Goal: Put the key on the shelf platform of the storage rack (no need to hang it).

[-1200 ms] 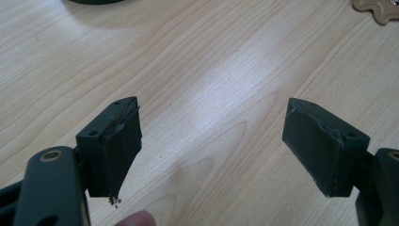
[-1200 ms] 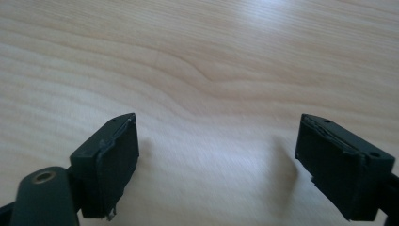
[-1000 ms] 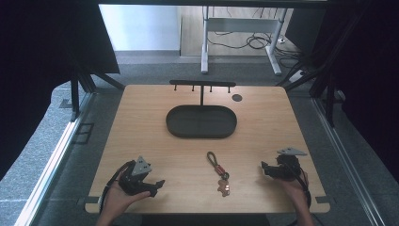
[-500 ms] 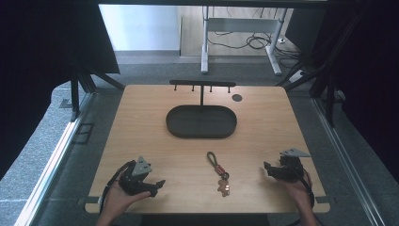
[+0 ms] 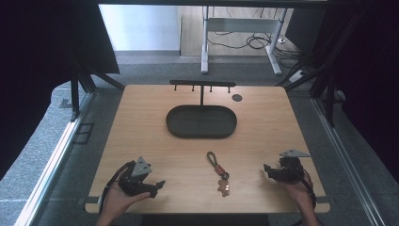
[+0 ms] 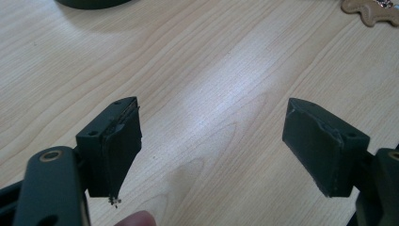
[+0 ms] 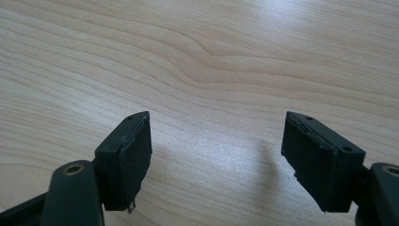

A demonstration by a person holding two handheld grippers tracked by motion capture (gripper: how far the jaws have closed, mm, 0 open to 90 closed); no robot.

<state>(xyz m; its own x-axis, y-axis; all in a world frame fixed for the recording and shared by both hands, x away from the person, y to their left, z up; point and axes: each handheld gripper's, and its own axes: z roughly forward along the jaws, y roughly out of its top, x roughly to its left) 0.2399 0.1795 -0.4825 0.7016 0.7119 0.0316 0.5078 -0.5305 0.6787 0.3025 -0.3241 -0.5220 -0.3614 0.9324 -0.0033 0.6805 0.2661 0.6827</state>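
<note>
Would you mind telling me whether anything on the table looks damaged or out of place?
The keychain lies loose on the table, not in the black tray or on the hook rack. The left gripper pads look frayed.

From up here I see a pale wooden tabletop [image 5: 141,136] with clear grain, standing on grey carpet [image 5: 51,155] that runs round it on every side. Black curtains [image 5: 42,56] hang at the left and right and shut in the work area. Past the far edge the carpet gives way to a light wooden floor [image 5: 235,28], where a white metal desk frame [image 5: 240,33] stands with loose black cables [image 5: 256,42] lying beneath it. A white wall panel [image 5: 141,26] sits beside it. Daylight falls softly across the wood, leaving a faint sheen.
</note>
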